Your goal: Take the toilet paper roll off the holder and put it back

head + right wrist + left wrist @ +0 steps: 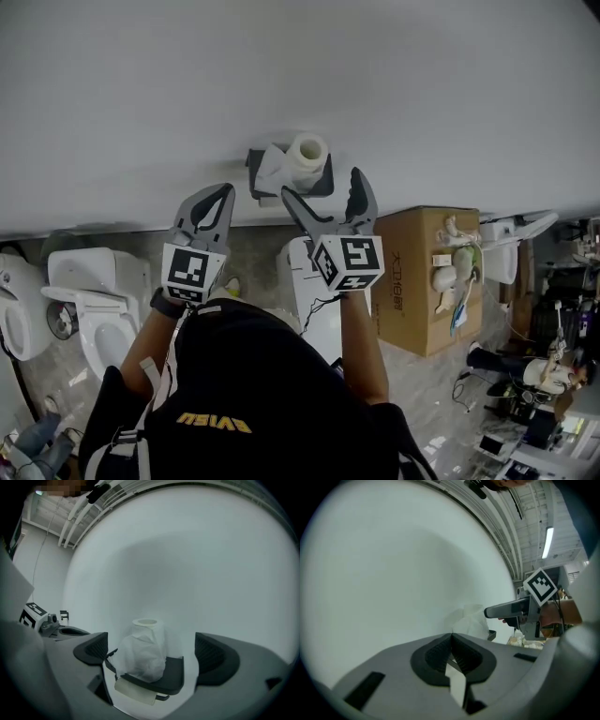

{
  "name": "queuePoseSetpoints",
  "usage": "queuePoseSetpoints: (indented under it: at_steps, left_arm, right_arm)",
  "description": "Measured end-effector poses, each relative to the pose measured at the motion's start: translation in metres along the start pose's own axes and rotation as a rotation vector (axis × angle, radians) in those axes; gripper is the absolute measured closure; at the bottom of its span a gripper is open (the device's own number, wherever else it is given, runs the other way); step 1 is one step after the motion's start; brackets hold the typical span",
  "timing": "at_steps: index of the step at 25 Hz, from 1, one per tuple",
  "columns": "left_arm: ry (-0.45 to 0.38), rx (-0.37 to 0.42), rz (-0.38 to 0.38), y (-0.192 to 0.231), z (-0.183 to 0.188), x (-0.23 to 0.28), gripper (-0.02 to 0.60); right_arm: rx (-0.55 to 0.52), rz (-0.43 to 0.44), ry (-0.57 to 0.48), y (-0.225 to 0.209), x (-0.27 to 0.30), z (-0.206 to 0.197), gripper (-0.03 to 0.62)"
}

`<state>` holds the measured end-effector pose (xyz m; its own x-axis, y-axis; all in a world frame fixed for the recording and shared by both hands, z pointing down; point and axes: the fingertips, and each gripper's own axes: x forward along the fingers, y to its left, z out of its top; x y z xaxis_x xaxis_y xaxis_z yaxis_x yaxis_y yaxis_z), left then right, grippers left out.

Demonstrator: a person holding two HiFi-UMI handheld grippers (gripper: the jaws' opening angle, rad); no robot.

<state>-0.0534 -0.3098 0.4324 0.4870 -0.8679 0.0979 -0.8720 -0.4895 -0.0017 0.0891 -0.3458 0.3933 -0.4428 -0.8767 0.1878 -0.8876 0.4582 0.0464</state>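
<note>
- Right gripper (322, 187): jaws spread wide, nothing gripped; the white toilet paper roll (143, 648) sits ahead, framed between them and untouched.
- Roll stands upright on the black wall-mounted holder shelf (174, 677), with a crumpled loose sheet draped down its front.
- Left gripper (452, 656): jaws closed together, empty, left of the holder.

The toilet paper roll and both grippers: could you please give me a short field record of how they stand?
holder: black holder fixed to the white wall
roll: toilet paper roll upright on top of the holder, loose paper crumpled in front
right: right gripper open, jaws either side of the roll, not touching
left: left gripper shut, empty, facing the wall
</note>
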Motion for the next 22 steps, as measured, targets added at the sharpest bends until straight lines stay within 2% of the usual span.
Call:
queuePoseSetpoints:
  at_steps: [8,22]
  left_arm:
    - [-0.018,0.0,-0.026,-0.002,0.008,0.006,0.571]
    - [-0.024,-0.005,-0.005,0.021,0.009,0.0,0.571]
  right_arm:
    - [-0.007,0.002,0.015,0.008,0.017,-0.004,0.02]
    - [-0.047,-0.035,0.051,0.011,0.037,-0.007,0.149]
